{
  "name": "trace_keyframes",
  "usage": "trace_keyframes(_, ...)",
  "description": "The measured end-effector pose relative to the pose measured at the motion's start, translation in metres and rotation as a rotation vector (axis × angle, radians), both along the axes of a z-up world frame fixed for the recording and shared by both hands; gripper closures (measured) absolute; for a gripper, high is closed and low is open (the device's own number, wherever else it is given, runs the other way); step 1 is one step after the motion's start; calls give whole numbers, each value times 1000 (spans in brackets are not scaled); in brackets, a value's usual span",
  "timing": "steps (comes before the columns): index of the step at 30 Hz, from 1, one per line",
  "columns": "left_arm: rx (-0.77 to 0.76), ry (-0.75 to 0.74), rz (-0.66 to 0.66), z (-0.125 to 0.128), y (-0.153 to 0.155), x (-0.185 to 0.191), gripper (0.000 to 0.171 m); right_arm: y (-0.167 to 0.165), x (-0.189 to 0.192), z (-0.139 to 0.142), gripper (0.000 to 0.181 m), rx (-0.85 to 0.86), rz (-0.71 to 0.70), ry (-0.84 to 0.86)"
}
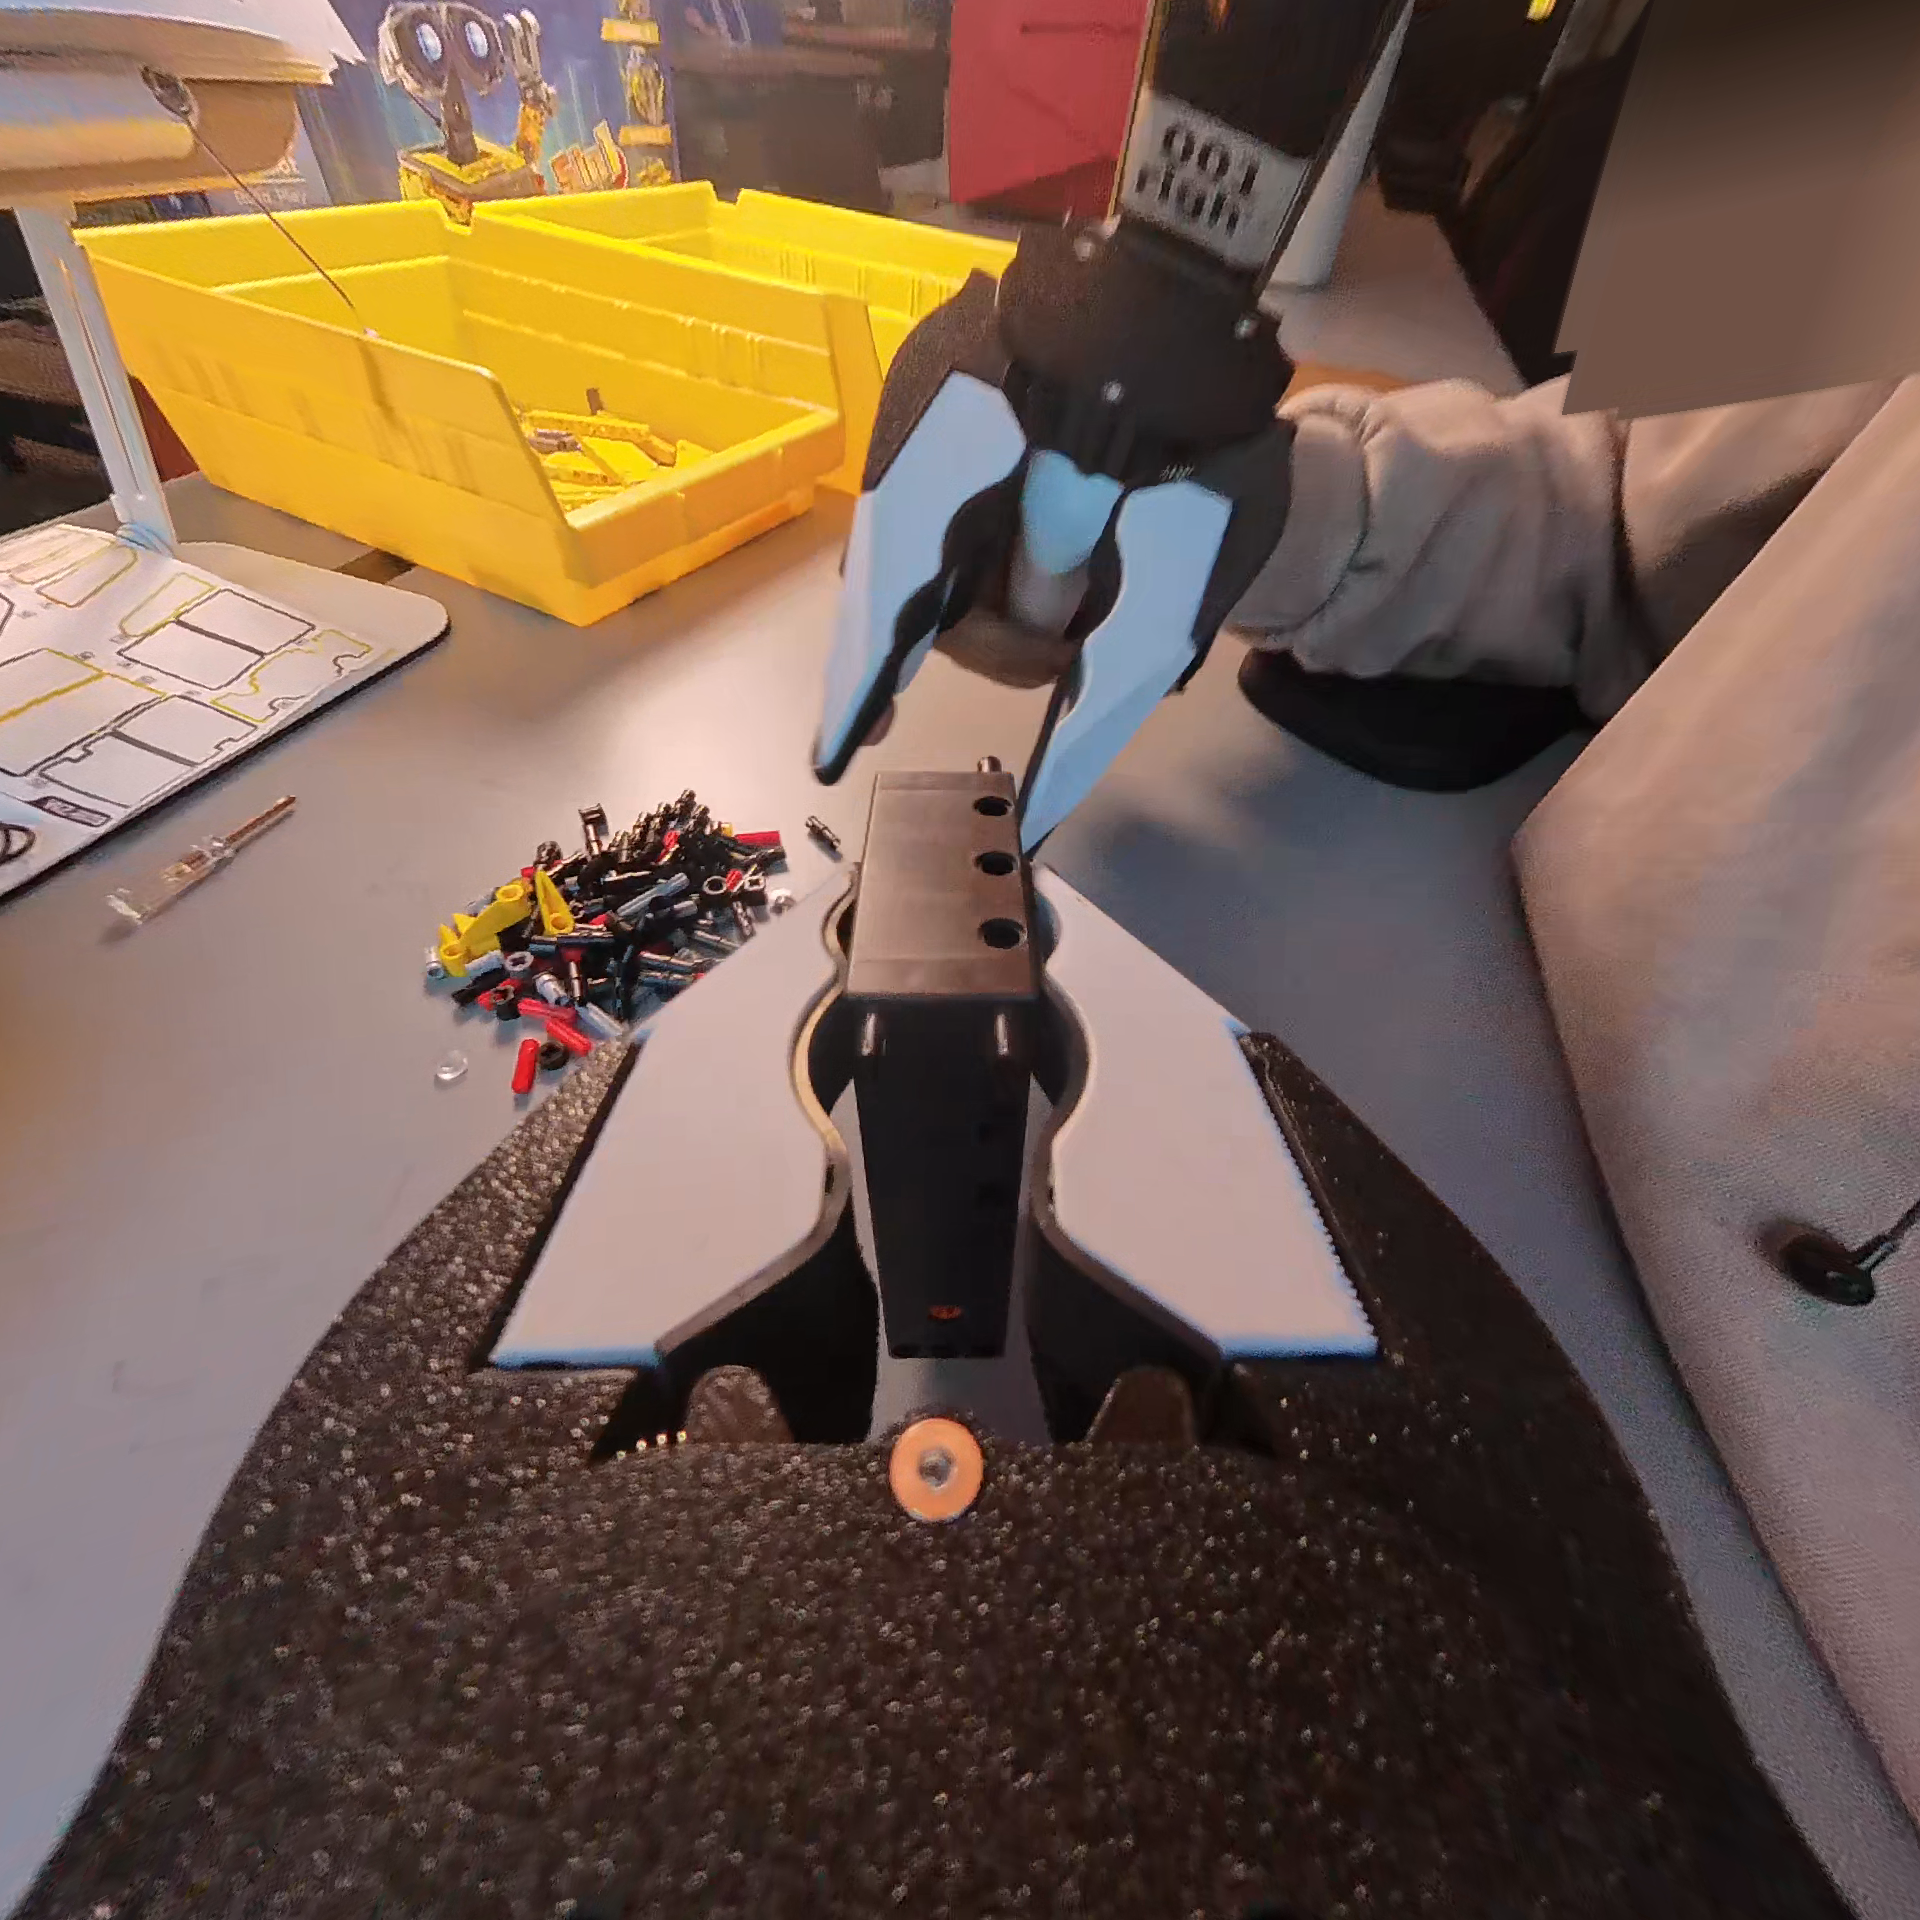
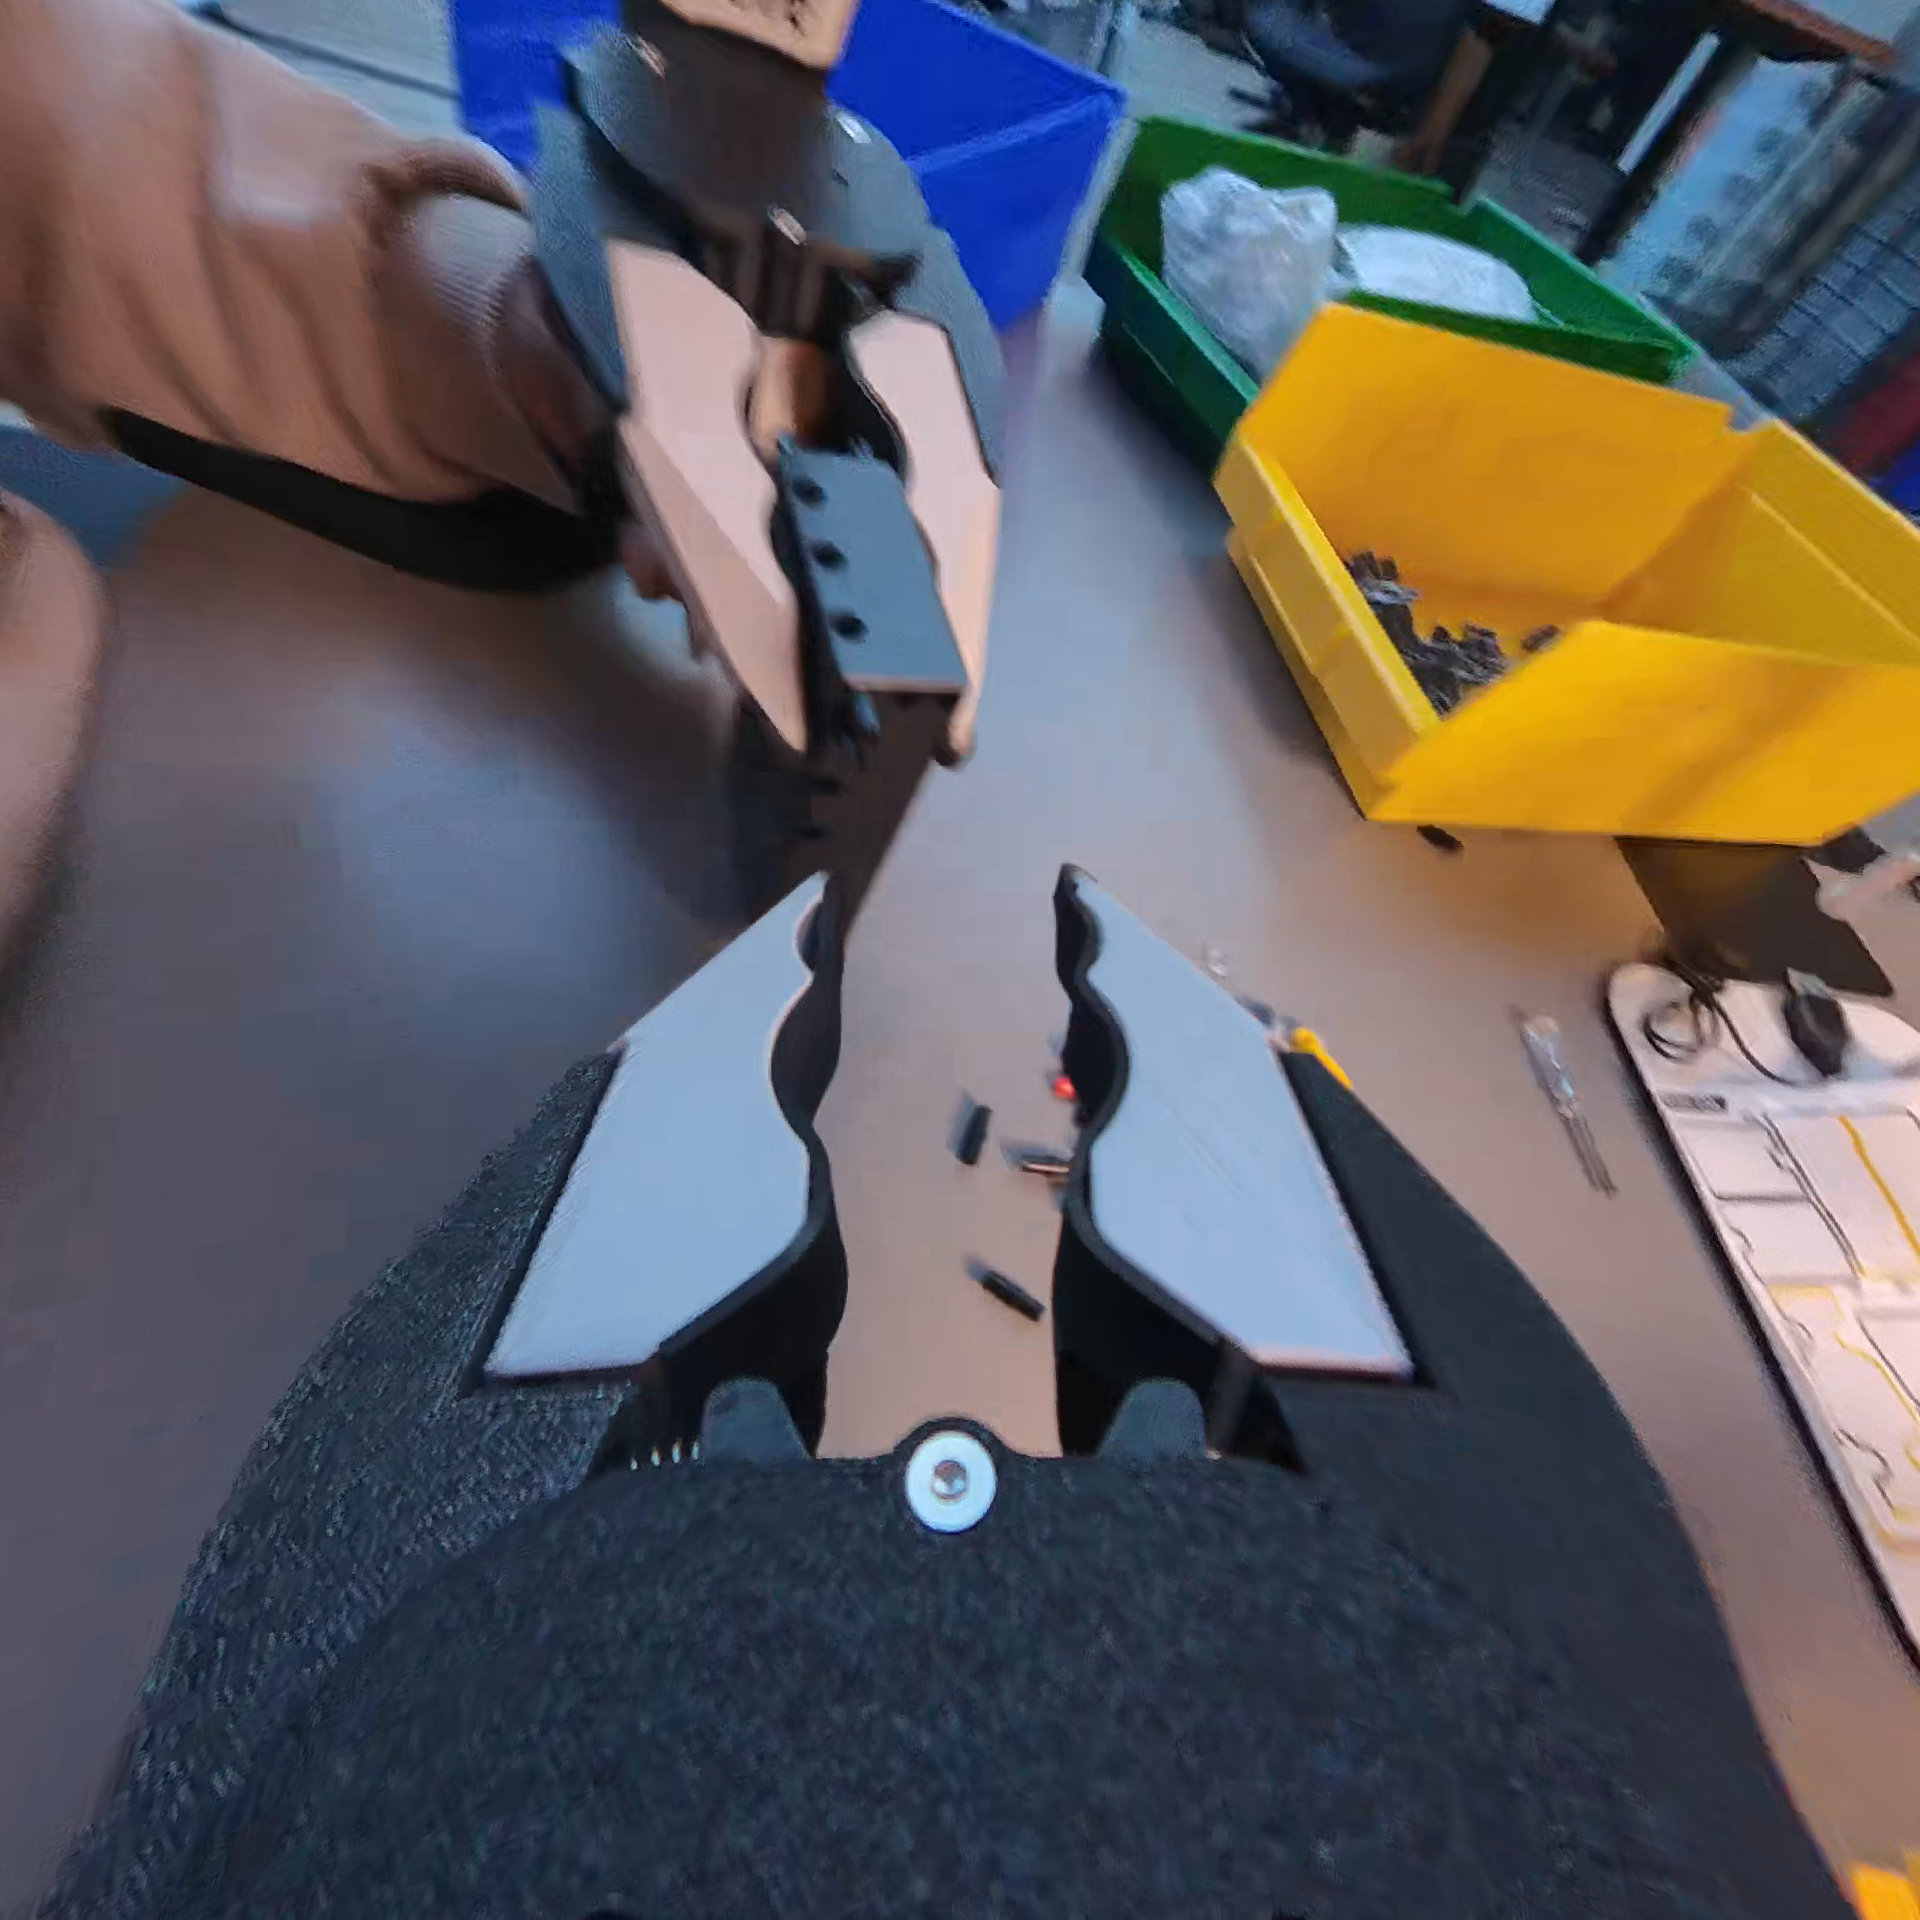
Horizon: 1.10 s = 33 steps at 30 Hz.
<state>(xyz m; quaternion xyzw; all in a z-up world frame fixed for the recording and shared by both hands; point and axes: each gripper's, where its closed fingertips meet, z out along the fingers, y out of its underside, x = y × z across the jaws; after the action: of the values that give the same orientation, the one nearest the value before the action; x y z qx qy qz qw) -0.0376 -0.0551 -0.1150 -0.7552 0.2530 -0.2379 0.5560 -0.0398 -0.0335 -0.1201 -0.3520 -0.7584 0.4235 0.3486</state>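
Note:
My left gripper (image 1: 943, 914) is shut on a black rectangular block (image 1: 914, 831) with three round holes along its top, and holds it just above the grey table. My right gripper (image 1: 930, 805) is open and empty and hangs over the block's far end. One of its fingertips (image 1: 1039, 821) is at the block's right edge, by the holes; I cannot tell if it touches. In the right wrist view, my right gripper (image 2: 945, 883) is open over a few loose black pins (image 2: 971, 1127). The left gripper (image 2: 873, 727) holds the block (image 2: 873, 561) just beyond it.
A pile of small black, red and yellow pieces (image 1: 613, 925) lies left of the block. Yellow bins (image 1: 416, 416) stand behind, one with dark parts (image 2: 1558, 748). Green (image 2: 1174, 343) and blue (image 2: 997, 135) bins stand farther off. A printed mat (image 1: 156, 665) and a clear tool (image 1: 197, 857) lie at the left. A person's sleeve (image 1: 1455, 520) is at the right. Both grippers' tips are close together, under 4 cm apart.

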Motion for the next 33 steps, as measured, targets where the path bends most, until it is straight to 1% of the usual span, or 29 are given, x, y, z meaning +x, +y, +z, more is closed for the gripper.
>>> trace_keyframes(1,4,53,3,-3,0,1,145,-9,4,5,148,-16,32,-6)
trace_keyframes(2,10,110,5,-6,0,3,145,-14,6,6,149,-13,47,-22)
trace_keyframes(3,18,172,7,-9,1,4,146,-16,6,4,153,13,48,-43)
trace_keyframes(6,33,372,19,-15,2,5,146,-22,6,-6,174,131,78,-92)
trace_keyframes(9,29,570,30,-21,3,4,145,-21,7,-13,177,257,81,-135)
trace_keyframes(12,-7,742,50,-28,5,-2,145,-16,7,-18,175,435,82,-153)
trace_keyframes(15,-15,825,36,-29,6,-3,146,-15,5,-24,179,554,98,-163)
trace_keyframes(16,-12,833,32,-28,6,-4,146,-15,4,-23,180,569,103,-150)
trace_keyframes(18,-12,822,12,-26,4,-3,146,-17,5,-21,181,547,122,-138)
trace_keyframes(20,1,810,9,-20,4,-5,145,-18,4,-16,181,480,124,-106)
trace_keyframes(22,9,745,7,-14,1,-5,145,-20,7,-7,181,373,132,-79)
trace_keyframes(24,13,707,28,-8,-2,-10,145,-22,12,0,181,348,149,-59)
trace_keyframes(25,21,708,85,0,-3,-27,145,-2,18,-19,181,461,111,-130)
trace_keyframes(26,22,661,118,10,-7,-41,145,14,25,-31,181,451,79,-162)
trace_keyframes(27,17,601,105,17,-14,-45,145,18,30,-29,181,340,58,-149)
trace_keyframes(29,32,599,84,18,-17,-42,145,26,33,-23,181,341,12,-128)
trace_keyframes(32,52,507,57,19,-8,-29,145,28,21,-8,181,284,-32,-56)
trace_keyframes(33,53,500,51,16,-5,-27,145,27,18,-4,181,260,-40,-36)
